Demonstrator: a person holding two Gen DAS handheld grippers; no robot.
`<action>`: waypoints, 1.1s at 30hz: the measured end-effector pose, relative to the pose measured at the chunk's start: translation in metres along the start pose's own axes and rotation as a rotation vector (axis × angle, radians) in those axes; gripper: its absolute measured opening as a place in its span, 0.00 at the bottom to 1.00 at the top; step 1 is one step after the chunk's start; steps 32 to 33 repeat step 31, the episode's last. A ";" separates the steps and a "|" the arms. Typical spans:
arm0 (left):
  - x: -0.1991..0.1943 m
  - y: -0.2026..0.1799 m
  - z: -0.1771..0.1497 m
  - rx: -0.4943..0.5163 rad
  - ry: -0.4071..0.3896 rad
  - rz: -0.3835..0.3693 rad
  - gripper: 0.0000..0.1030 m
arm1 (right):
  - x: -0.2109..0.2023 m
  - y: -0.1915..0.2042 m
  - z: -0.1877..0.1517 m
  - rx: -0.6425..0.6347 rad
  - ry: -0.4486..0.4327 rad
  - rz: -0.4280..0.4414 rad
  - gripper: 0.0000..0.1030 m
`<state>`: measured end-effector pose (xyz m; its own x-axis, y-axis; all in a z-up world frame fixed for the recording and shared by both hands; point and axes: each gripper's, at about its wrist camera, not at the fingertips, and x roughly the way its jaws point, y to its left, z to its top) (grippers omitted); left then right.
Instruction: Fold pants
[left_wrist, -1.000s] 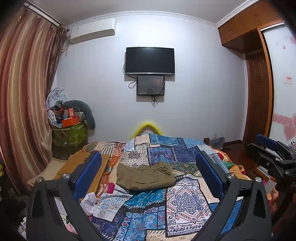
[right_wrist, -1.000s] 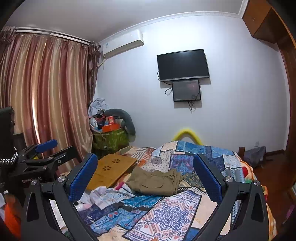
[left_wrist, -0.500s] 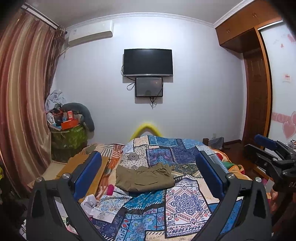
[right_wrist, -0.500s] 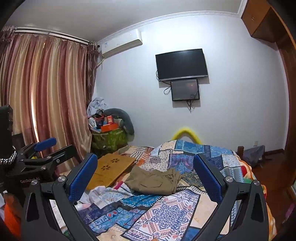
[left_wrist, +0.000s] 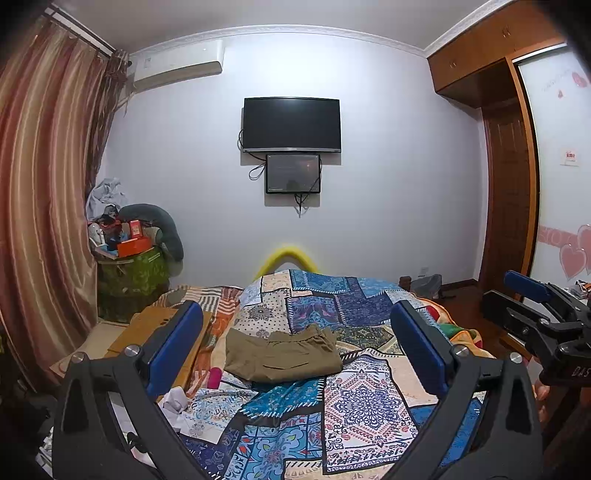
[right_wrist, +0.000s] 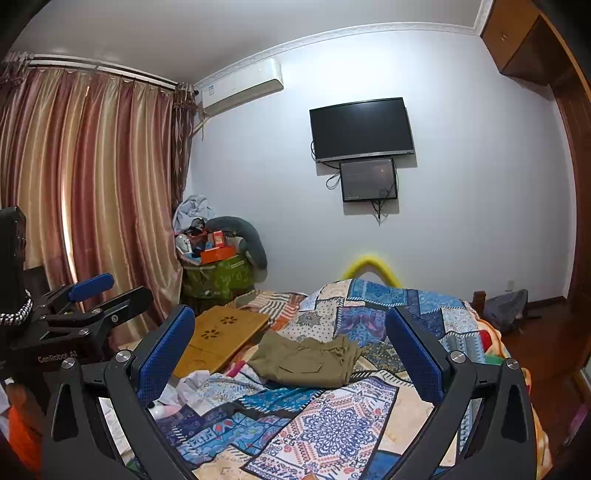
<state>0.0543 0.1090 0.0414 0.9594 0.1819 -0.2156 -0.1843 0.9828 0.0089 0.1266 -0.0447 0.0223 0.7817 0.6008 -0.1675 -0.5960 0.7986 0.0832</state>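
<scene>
On the patchwork quilt (left_wrist: 365, 402) ahead of you lie the olive pants (left_wrist: 282, 354), folded into a compact stack; your left gripper (left_wrist: 295, 347) and right gripper (right_wrist: 290, 349) both hover well short of them, jaws spread wide and empty

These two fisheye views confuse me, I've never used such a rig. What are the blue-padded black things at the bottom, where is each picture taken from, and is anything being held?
Each picture comes from a camera mounted on a handheld claw, looking forward along its two fingers. The left claw fills the bottom of the left wrist view; the right claw does the same in the right wrist view. Each also shows at the edge of the other's picture. Both are open and hold nothing. Ahead, on the patchwork quilt of a bed, lie the olive pants, already folded into a compact bundle. A wooden lap tray sits beside them.
</scene>
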 end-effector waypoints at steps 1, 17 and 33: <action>0.000 -0.001 0.000 0.003 -0.002 0.001 1.00 | 0.000 0.000 0.000 -0.001 -0.001 0.001 1.00; 0.001 -0.004 0.001 0.001 0.022 -0.031 1.00 | -0.003 0.003 -0.001 -0.008 -0.008 -0.006 1.00; 0.005 -0.007 -0.003 0.002 0.036 -0.043 1.00 | -0.003 0.000 -0.002 0.003 0.000 -0.008 1.00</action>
